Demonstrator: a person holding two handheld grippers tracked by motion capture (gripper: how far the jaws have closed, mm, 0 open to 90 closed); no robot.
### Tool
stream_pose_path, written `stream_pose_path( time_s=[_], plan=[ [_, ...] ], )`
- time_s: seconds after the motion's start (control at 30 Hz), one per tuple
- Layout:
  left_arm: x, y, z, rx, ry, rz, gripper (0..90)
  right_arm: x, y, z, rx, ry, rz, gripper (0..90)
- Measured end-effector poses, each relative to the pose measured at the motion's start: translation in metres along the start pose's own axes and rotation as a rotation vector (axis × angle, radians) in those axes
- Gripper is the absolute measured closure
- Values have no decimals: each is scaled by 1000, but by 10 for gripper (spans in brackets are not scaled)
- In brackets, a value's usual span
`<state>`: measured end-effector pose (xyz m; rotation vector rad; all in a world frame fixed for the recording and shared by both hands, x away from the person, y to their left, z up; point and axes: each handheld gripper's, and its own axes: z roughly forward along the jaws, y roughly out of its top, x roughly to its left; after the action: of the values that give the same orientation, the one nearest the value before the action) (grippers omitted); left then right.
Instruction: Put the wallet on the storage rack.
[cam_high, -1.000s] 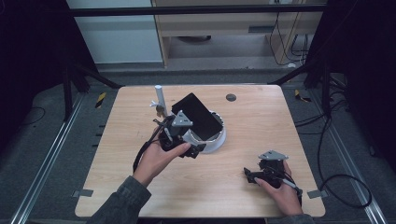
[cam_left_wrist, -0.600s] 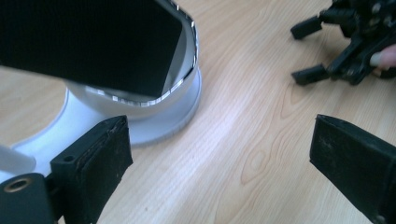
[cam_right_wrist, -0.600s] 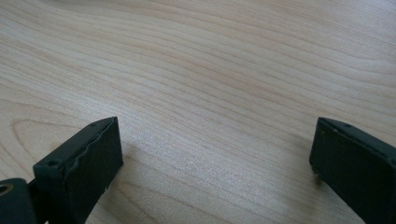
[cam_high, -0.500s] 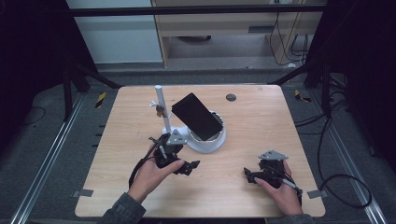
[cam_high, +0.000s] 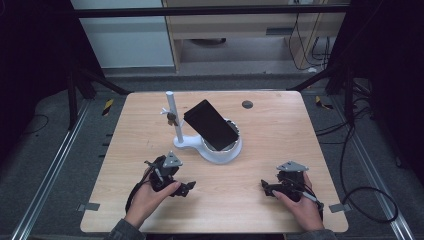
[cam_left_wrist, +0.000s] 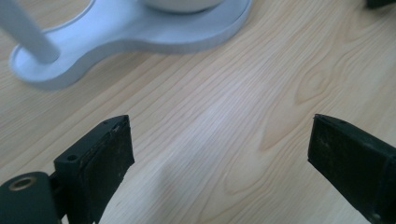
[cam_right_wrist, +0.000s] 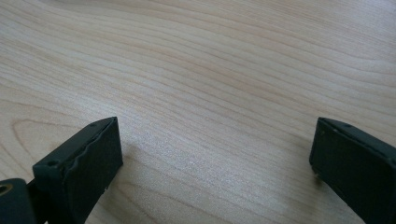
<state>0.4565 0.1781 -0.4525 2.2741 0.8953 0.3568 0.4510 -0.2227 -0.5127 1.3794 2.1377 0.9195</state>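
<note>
No writing, brand or label is readable on anything here.

Count: one white stand (cam_high: 207, 150), one black tablet (cam_high: 210, 124) on it, one small dark disc (cam_high: 247, 104), two grippers.

The stand sits near the middle of the tabletop (cam_high: 280, 135), a little toward the left edge. It has a flat white base, a thin upright post (cam_high: 172, 117) at its left end with a small clamp partway up, and a round cup at its right end. The tablet leans in that cup, tilted, its upper end toward the far left corner. The disc lies alone near the far edge, well apart from the stand.

Your left gripper (cam_high: 186, 188) rests low near the near edge, left of centre, just in front of the stand and apart from it. Its jaws are spread wide with nothing between them; the left gripper view shows bare wood in the gap and the stand's base (cam_left_wrist: 130, 35) a little beyond the tips.

Your right gripper (cam_high: 266, 188) lies near the near right corner, well apart from the stand. Its jaws are also spread wide and hold nothing; the right gripper view shows plain wood grain between them.

Both hands are wrapped around the gripper bodies, and a grey three-cornered plate tops each gripper.
</note>
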Motion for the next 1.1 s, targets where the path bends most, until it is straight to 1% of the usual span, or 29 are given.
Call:
stream_pose_path(
  time_s=[0.1,0.13,0.2,0.23,0.37,0.47,0.57,0.6,0.67,0.73,0.8,0.9,0.97,1.03,1.1],
  plan=[
    [7,-13,0,8,10,-25,64,0,0,0,0,-1,0,26],
    [9,-16,0,18,19,-29,65,0,0,0,0,-1,0,26],
    [14,-22,0,36,49,-26,70,0,0,0,0,-1,1,26],
    [17,-25,0,41,56,-30,74,0,0,0,0,-1,1,26],
    [27,-38,0,32,56,-58,70,0,0,0,0,-1,2,26],
    [34,-47,-1,31,79,-67,70,0,0,0,0,-1,2,26],
    [42,-55,-2,15,86,-93,68,0,0,0,0,-1,2,26],
    [44,-58,-2,17,91,-101,68,0,0,0,0,-1,2,26],
    [48,-62,-2,15,99,-107,66,0,0,0,0,-1,3,26],
    [52,-65,-2,2,110,-116,64,0,0,0,0,-1,3,26],
    [55,-67,-2,-7,111,-136,64,0,0,0,-1,-1,2,26],
    [60,-70,-1,-11,126,-145,63,0,0,0,0,-1,2,26],
    [62,-72,0,-17,126,-161,63,0,0,0,-1,-1,2,26],
    [65,-74,1,-12,131,-162,63,0,0,0,0,-1,2,26],
    [66,-75,1,-20,136,-162,60,0,0,0,0,-1,2,26]
  ],
)
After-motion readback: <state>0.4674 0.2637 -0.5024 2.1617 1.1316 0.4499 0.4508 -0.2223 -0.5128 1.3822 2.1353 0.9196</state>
